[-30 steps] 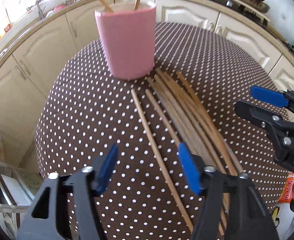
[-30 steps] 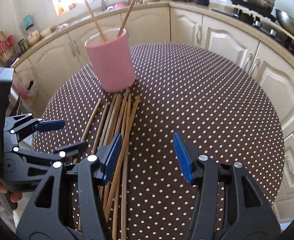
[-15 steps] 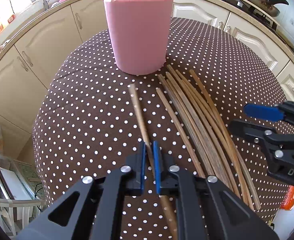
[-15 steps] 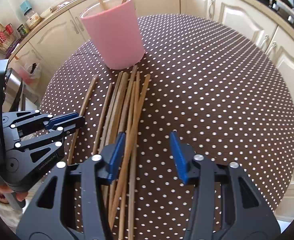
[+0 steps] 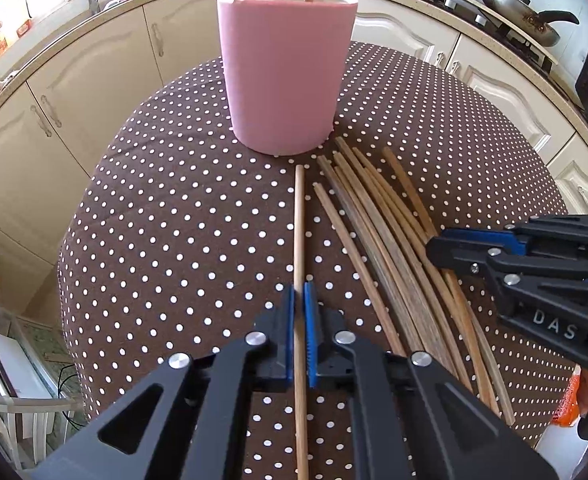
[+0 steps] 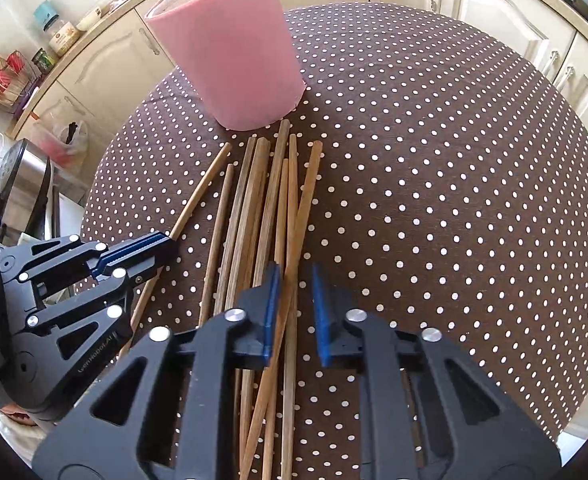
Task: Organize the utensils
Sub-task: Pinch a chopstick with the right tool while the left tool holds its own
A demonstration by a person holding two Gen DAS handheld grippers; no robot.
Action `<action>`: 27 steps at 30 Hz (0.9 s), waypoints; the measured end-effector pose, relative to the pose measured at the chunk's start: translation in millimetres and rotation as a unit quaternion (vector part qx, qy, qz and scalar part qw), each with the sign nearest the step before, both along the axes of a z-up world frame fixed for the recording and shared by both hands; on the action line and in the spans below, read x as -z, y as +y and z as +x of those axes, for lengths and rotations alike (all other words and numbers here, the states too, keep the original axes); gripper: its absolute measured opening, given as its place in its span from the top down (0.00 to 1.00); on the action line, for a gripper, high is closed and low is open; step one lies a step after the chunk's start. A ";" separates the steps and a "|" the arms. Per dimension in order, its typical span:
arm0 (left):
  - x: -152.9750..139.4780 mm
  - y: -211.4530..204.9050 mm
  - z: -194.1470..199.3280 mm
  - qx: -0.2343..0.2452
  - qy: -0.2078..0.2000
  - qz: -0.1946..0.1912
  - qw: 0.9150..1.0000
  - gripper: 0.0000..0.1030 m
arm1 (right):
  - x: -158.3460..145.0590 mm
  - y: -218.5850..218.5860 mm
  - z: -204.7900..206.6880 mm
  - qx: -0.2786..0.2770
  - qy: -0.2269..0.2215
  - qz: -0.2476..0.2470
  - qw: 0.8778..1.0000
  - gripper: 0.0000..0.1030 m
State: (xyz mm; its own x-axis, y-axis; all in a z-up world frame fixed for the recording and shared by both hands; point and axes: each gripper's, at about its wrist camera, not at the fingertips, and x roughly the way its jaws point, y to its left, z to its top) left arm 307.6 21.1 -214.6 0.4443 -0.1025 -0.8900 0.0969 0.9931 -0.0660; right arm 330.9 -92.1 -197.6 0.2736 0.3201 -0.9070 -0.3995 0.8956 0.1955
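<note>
Left tongs [image 5: 299, 308] clamped on one chopstick [image 5: 299, 232], blue pads pressed to both its sides. Stick running straight toward twelve o'clock, tip stopping just short of the cup [image 5: 284, 76]. Hard to tell whether that tip rests on the cloth or floats just above it.

Right tongs [image 6: 294, 300] part open, pads straddling the right edge of the pile [image 6: 254, 208]; one stick or maybe two between the pads, left pad against wood, right pad clear of it.

Pile fanned on the tabletop [image 6: 434, 160], far ends near the cup's base at twelve o'clock. In the right view, left tongs at nine o'clock; in the left view, right tongs at three o'clock over the pile's outer sticks.

Cup pink, upright on the dotted cloth, two sticks leaning inside. Cabinets [image 5: 94, 80] round the back.
</note>
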 end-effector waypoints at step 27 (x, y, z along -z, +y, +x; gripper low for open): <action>-21.1 3.6 -6.2 -0.008 -0.036 -0.026 0.999 0.95 | -14.4 -40.2 -8.0 0.044 -0.067 -0.092 0.992 0.54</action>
